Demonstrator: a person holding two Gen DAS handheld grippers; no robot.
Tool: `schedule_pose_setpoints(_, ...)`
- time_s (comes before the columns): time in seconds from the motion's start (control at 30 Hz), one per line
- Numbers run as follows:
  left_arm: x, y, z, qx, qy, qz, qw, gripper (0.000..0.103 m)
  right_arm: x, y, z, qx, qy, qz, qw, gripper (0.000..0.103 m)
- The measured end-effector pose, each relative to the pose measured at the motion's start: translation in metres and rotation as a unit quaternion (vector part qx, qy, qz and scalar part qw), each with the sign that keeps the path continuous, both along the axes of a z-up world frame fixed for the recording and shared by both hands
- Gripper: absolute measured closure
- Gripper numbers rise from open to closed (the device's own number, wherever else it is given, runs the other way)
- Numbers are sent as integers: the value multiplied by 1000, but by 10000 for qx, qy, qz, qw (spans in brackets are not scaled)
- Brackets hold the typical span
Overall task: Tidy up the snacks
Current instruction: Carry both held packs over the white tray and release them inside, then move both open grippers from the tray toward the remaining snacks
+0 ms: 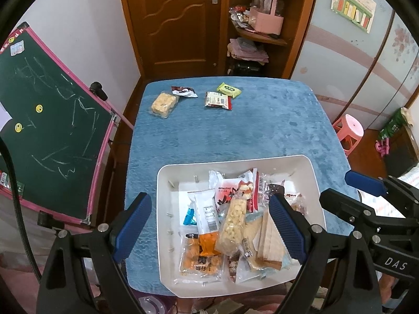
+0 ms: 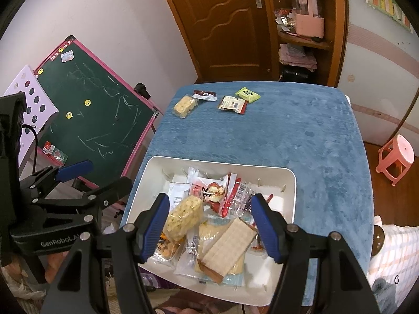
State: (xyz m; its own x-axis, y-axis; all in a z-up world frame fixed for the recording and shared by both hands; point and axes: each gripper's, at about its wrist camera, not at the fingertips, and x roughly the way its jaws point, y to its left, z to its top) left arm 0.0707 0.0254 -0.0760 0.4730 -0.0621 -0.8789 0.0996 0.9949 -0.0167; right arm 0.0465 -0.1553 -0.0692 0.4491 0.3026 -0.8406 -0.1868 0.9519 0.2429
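Note:
A white bin [image 1: 167,183] [image 2: 289,183] full of wrapped snacks stands at the near edge of a blue-clothed table [image 1: 235,130]. My left gripper [image 1: 209,226] hovers open over its left half, with nothing between its fingers. My right gripper [image 2: 209,227] is open above the bin. A puffed-rice bar [image 2: 184,216] [image 1: 233,225] lies by its left pad and a wafer pack [image 2: 227,246] lies below the gap, neither one pressed. At the far edge lie a rice cake [image 1: 163,104], a dark wrapper [image 1: 183,92], a red-white pack [image 1: 218,100] and a green pack [image 1: 228,89].
A green chalkboard [image 1: 52,130] in a pink frame leans left of the table. A pink stool [image 1: 349,130] stands at the right. A wooden door [image 1: 178,21] and shelves [image 1: 262,26] lie behind. My right gripper [image 1: 351,191] shows beside the bin's right rim.

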Motion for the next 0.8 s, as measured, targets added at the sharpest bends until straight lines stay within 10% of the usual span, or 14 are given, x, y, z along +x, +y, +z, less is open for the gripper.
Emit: schedule_pose_setpoints(0.8,126,-26,9,516,-265,-36,9983,13,143,-37,16,-267,-484,185,9983,38)
